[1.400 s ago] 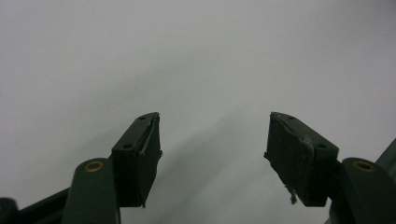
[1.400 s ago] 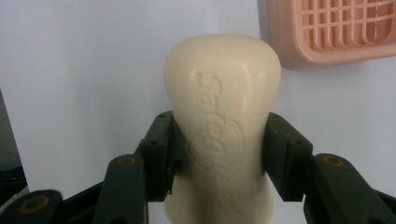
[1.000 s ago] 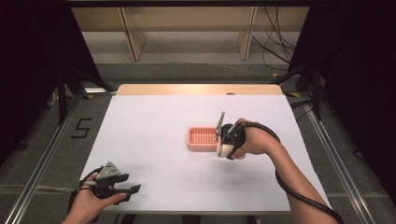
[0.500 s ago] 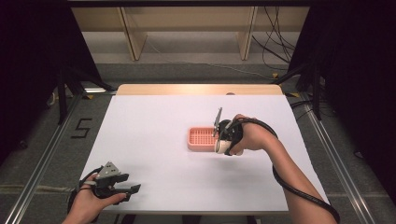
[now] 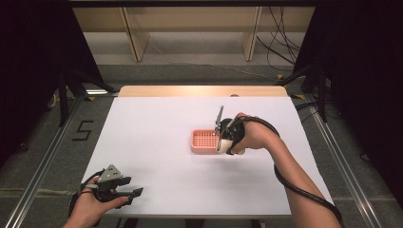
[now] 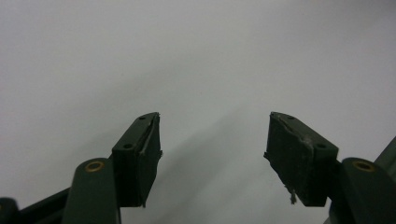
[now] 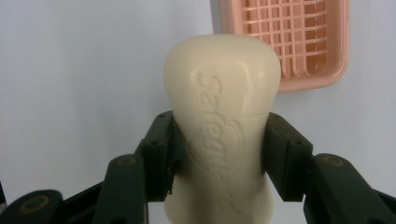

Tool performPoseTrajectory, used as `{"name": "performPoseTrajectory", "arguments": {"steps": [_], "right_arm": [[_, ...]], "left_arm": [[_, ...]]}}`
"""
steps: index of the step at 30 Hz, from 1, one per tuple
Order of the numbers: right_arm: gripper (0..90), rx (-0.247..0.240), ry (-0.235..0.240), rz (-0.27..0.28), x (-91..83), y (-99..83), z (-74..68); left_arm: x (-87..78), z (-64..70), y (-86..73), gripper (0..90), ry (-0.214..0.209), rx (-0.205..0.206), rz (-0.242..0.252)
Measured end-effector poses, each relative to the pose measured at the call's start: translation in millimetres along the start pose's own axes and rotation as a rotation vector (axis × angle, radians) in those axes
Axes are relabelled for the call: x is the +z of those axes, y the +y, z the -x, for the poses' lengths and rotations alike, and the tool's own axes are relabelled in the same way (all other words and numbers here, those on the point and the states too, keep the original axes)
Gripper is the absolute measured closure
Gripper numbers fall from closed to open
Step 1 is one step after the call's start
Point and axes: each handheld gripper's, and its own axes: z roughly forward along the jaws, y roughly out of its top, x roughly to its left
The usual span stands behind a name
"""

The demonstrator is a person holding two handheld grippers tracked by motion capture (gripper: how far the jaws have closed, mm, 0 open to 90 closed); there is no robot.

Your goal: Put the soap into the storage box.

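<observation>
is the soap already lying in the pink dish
No, the soap bar is clamped between the right gripper jaws, with the pink dish grid bare behind it.

Grey floor (image 5: 43, 156), wooden shelving (image 5: 190, 21), dark surroundings

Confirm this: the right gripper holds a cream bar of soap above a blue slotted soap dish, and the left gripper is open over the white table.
The dish is wrong: the slotted soap dish is pink, as the right gripper view shows. The right gripper does hold the cream bar of soap; the left gripper is open over the white table.

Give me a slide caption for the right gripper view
Right gripper fingers clamp a cream soap bar above the white table, pink soap dish just beyond.
</observation>
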Motion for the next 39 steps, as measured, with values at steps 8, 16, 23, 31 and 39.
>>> {"name": "performPoseTrajectory", "arguments": {"steps": [8, 16, 23, 31, 39], "right_arm": [[50.5, -0.02, 0.002, 0.013, 0.9, 3.0, 4.0], [50.5, -0.051, 0.005, 0.02, 2.1, 6.3, 7.5], [50.5, -0.046, 0.001, 0.027, 1.6, 8.2, 9.6], [50.4, -0.027, -0.009, 0.012, 0.4, 9.0, 11.6], [50.5, -0.026, -0.013, 0.021, 1.5, 10.1, 14.0]], "left_arm": [[0.5, 0.4, 0.2, 34.7, -0.001, 0.002, 0.0], [0.3, 0.6, 0.3, 34.7, -0.002, 0.004, 0.0], [1.1, 1.6, 0.0, 34.8, -0.001, -0.019, 0.016], [0.3, 1.1, 0.2, 34.8, -0.005, -0.018, 0.006], [0.9, 0.9, 0.3, 34.8, 0.007, -0.015, 0.012]]}}
